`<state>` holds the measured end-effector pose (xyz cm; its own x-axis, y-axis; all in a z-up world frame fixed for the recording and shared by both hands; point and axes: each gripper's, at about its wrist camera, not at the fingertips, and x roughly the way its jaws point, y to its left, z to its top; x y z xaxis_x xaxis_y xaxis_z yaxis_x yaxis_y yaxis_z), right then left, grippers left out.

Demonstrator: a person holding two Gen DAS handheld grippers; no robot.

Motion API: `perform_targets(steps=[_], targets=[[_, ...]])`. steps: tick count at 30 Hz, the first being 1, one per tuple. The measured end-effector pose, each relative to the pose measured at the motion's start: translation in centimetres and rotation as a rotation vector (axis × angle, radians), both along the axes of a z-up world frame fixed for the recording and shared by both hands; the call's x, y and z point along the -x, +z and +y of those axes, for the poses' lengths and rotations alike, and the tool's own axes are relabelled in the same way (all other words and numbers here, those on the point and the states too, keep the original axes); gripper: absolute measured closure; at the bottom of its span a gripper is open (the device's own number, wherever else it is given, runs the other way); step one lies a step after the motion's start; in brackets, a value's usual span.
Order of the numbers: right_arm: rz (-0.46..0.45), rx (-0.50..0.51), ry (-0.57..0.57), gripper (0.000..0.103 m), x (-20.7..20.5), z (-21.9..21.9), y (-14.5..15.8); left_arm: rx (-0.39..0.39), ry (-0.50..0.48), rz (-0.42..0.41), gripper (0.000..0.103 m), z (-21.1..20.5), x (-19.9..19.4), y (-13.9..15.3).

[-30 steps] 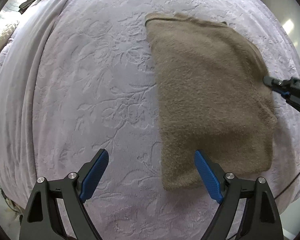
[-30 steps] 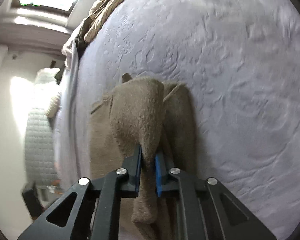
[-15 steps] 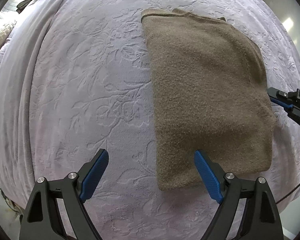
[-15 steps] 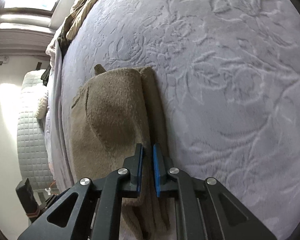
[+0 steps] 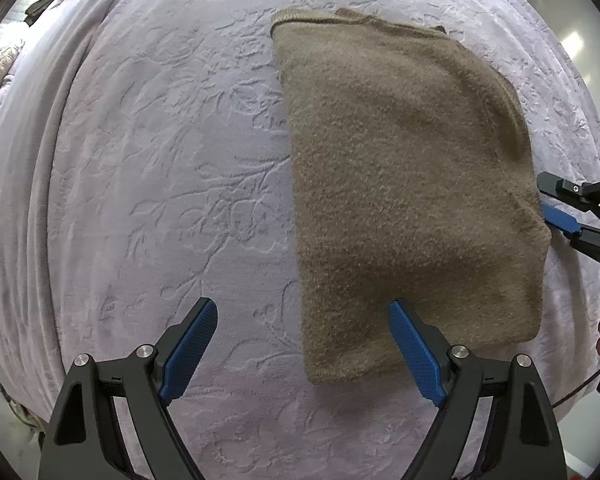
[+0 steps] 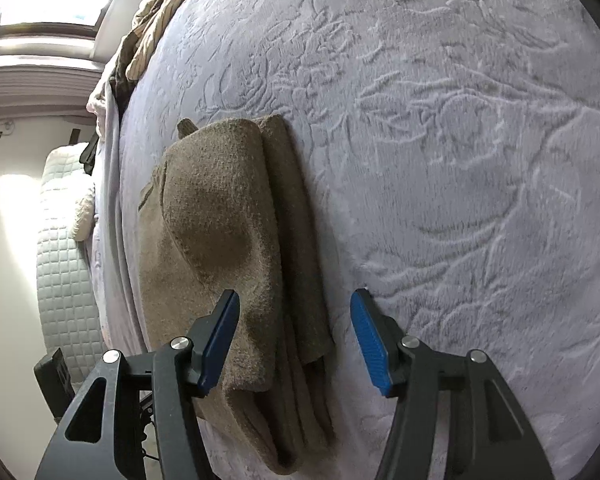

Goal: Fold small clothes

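Your right tool (image 6: 294,338) has just been opening; its jaws stand apart over the near edge of the folded brown garment (image 5: 412,200), pads clear of the fabric. The garment lies flat on the lilac embossed bedspread (image 5: 160,200). Your left tool (image 5: 300,344) hangs wide open and empty above the garment's corner.
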<state>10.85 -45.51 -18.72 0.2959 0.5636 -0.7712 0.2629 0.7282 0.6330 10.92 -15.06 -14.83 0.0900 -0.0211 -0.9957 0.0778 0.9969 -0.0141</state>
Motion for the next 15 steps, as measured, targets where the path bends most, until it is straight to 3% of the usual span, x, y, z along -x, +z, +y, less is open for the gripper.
perform_targets(steps=[2, 3, 4, 8, 15], targets=[[-0.001, 0.001, 0.003, 0.040, -0.1, 0.0, 0.1, -0.014, -0.003, -0.031, 0.011, -0.2, 0.0, 0.2], [-0.002, 0.001, 0.006, 0.039, -0.1, 0.0, 0.1, -0.027, -0.006, -0.036, 0.002, -0.2, -0.1, 0.2], [-0.003, 0.003, 0.009, 0.038, -0.5, 0.2, 0.1, -0.039, -0.005, -0.041, 0.000, -0.3, -0.1, 0.2], [-0.009, 0.013, 0.024, 0.033, -0.6, 0.7, 0.3, -0.017, -0.006, -0.015, 0.000, -0.5, 0.0, -0.5], [-0.037, 0.014, 0.058, 0.032, -1.1, 1.0, 0.7, 0.125, 0.036, 0.029, 0.000, 1.3, -1.5, -2.3]])
